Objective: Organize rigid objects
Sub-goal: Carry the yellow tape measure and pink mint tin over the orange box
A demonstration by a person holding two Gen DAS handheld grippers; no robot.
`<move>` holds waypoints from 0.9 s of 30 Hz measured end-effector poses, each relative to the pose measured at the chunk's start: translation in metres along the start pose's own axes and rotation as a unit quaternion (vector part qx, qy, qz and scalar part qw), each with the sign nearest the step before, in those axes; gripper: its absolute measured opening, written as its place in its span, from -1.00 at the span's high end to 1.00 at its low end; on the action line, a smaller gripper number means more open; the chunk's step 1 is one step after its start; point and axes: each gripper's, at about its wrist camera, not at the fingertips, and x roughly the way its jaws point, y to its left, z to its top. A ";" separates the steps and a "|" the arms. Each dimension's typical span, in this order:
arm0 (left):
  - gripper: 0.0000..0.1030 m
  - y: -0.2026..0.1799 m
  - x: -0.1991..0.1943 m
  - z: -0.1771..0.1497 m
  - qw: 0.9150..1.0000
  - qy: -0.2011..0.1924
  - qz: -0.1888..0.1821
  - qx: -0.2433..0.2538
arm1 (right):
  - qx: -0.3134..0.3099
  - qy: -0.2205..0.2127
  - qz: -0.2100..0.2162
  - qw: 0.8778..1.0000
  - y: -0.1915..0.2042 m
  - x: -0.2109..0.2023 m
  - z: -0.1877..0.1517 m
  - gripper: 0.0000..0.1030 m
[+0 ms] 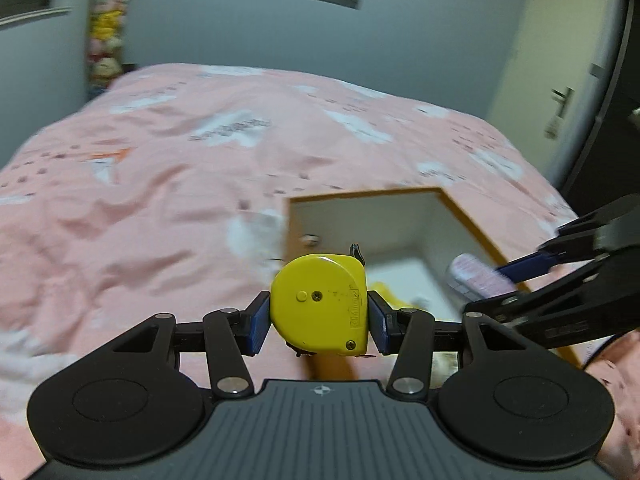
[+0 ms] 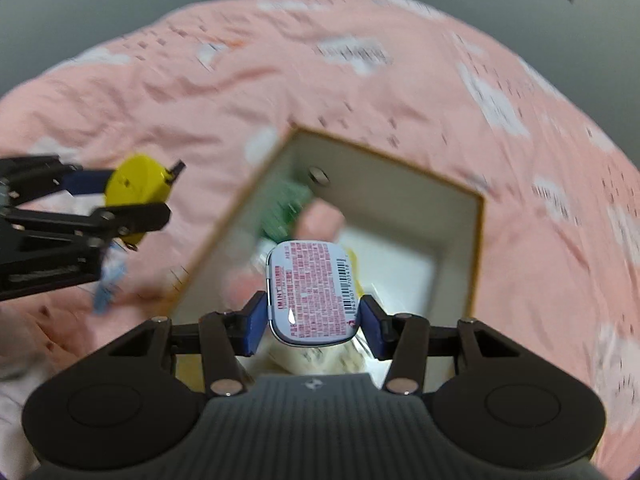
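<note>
The blue fingers of the left gripper are clenched on a yellow tape measure, pads pressing its two opposite edges. The fingers of the right gripper are clenched on a flat mint tin in the same manner.

Hidden or unclear items:
- The box holds green, pink and yellow contents; motion blur and the tin in front prevent identification.
- A blue item at 9 o'clock in the right wrist view is blurred and partly hidden by the left gripper.
- Raised lettering on the tape measure edge is unreadable.

Pose: the left gripper is held over the pink bedspread, just outside the box corner at 9 o'clock of the box. The right gripper is held above the open box, tin label facing the camera.

Writing: the tin label reads "IMINT" at its top, followed by dense red text too small to read, with a barcode along its 3 o'clock edge.
</note>
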 end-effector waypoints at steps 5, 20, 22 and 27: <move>-0.10 -0.022 0.021 0.001 0.999 0.014 -0.014 0.033 | 0.010 0.041 -0.018 0.999 -0.023 0.027 -0.015 0.04; -0.10 -0.032 0.064 0.005 0.998 0.041 -0.014 0.055 | -0.119 0.113 -0.102 0.981 -0.022 0.111 -0.005 0.04; -0.10 -0.031 0.067 0.006 0.997 0.044 -0.014 0.054 | -0.120 0.120 -0.107 0.980 -0.024 0.119 -0.002 0.04; -0.10 -0.030 0.073 0.006 0.997 0.049 -0.013 0.054 | -0.151 0.120 -0.124 0.973 -0.019 0.130 0.001 0.04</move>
